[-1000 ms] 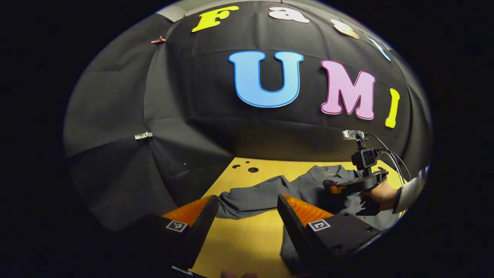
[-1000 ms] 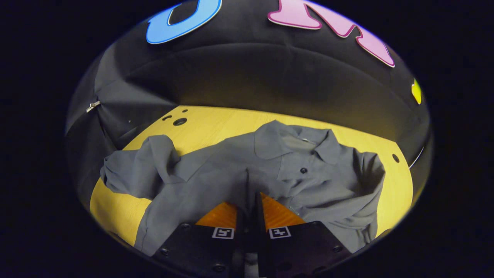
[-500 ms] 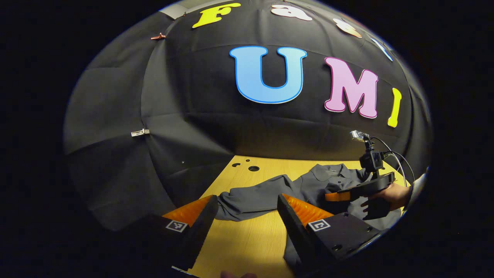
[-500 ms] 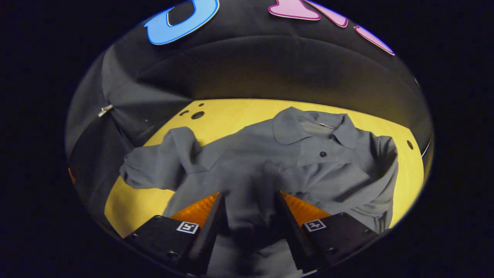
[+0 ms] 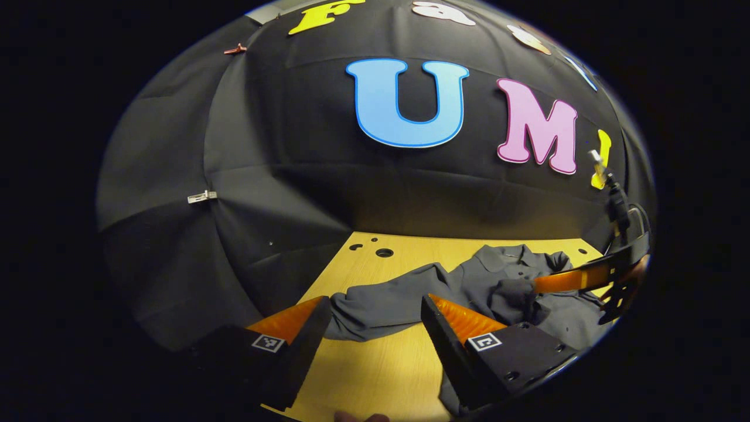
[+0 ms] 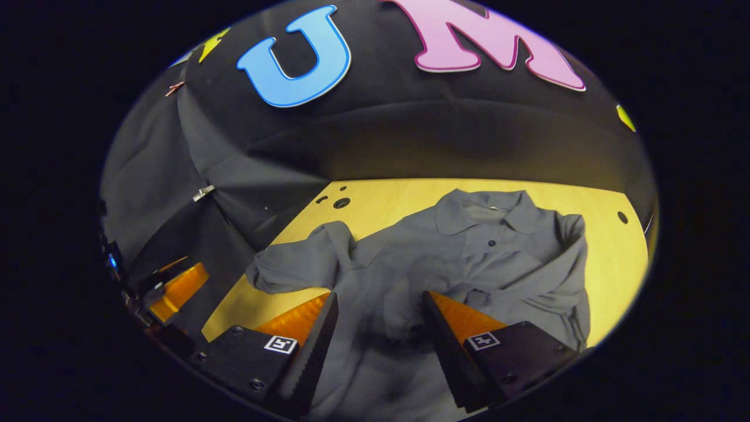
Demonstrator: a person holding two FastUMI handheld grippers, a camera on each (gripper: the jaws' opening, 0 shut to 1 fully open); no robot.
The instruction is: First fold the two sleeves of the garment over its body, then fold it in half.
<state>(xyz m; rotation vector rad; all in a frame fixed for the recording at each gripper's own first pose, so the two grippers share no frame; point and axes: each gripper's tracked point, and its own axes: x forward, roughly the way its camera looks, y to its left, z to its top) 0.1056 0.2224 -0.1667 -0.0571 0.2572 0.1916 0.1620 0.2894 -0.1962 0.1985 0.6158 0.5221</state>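
Note:
A grey polo shirt [image 6: 469, 258] lies face up on the wooden table [image 6: 387, 199], collar [image 6: 486, 211] toward the wall. In the right gripper view its right-hand sleeve [image 6: 556, 275] lies rumpled, folded in over the body. The other sleeve [image 6: 299, 266] sticks out to the left on the wood. My right gripper [image 6: 381, 296] hovers open above the shirt's lower body, with nothing between its fingers. In the left gripper view my left gripper [image 5: 372, 302] stands open just short of the outstretched sleeve [image 5: 375, 305]. The right gripper [image 5: 545, 284] shows at the far right, above the shirt [image 5: 498, 275].
The black cloth wall runs close behind the table and down its left side. Small round holes [image 6: 341, 203] pierce the table's far left corner, and one hole [image 6: 621, 217] sits at the far right. Bare wood [image 5: 375, 363] lies in front of the left gripper.
My right gripper opened and let go of the shirt cloth, then lifted and drew back to the right. The left gripper stayed almost still and open.

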